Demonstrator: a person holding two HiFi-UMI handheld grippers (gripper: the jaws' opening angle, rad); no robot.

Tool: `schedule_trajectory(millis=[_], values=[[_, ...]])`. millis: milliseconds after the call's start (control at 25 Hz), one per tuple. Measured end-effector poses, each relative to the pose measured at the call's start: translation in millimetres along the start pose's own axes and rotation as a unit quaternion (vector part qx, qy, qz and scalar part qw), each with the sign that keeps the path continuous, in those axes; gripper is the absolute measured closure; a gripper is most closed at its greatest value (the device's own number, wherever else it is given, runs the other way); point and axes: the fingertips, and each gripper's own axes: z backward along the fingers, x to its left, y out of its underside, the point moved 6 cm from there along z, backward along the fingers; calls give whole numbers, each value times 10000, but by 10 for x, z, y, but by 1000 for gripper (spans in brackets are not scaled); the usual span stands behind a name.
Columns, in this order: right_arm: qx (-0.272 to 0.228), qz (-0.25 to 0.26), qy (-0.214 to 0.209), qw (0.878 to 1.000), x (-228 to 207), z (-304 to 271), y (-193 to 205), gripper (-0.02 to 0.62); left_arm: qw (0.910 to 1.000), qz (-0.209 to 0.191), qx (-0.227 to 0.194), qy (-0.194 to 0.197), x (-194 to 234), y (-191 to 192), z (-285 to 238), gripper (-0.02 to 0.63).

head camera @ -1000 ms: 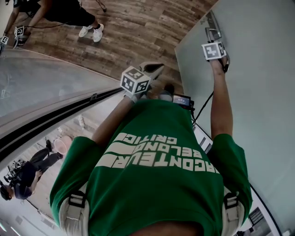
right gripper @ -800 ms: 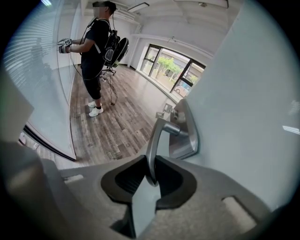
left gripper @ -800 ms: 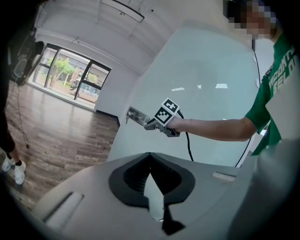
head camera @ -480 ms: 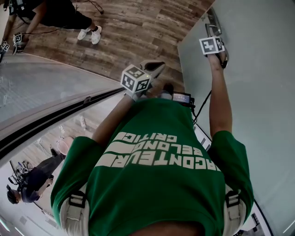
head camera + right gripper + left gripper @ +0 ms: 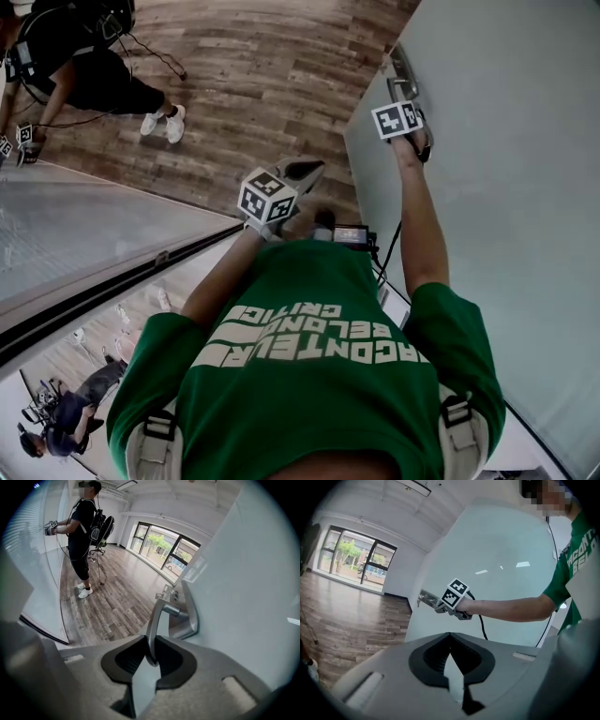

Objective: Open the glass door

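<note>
The frosted glass door [image 5: 506, 187] fills the right of the head view, its free edge swung out over the wood floor. Its metal lever handle [image 5: 157, 620] hangs from a steel plate [image 5: 185, 616] and runs down between the jaws of my right gripper [image 5: 151, 656], which is shut on it. In the head view that gripper [image 5: 405, 98] sits at the door's edge below its marker cube. My left gripper [image 5: 302, 173] hovers in front of my chest, shut and empty, apart from the door. Its own view shows its jaws [image 5: 450, 637] together and the right gripper [image 5: 454, 595] on the handle [image 5: 426, 598].
A glass wall [image 5: 84, 234] with a black floor track [image 5: 112, 281] runs along the left. Another person [image 5: 84, 66] stands on the wood floor [image 5: 262, 75] at the far left, holding grippers. Large windows [image 5: 356, 559] close the far end of the room.
In the head view the door's edge and my right gripper on the handle have shifted left and a little down. My left gripper has drifted down-left with my body. Both grips look unchanged.
</note>
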Motion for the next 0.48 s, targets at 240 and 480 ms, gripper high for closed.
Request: schedule_trajectory(millis=[240, 480], values=[[43, -106, 81, 9999, -172, -67, 100, 538, 9999, -72, 81, 123, -69, -59, -273, 591], [209, -261, 304, 9990, -180, -12, 147, 539, 9996, -151, 66, 249, -43, -55, -335, 590]])
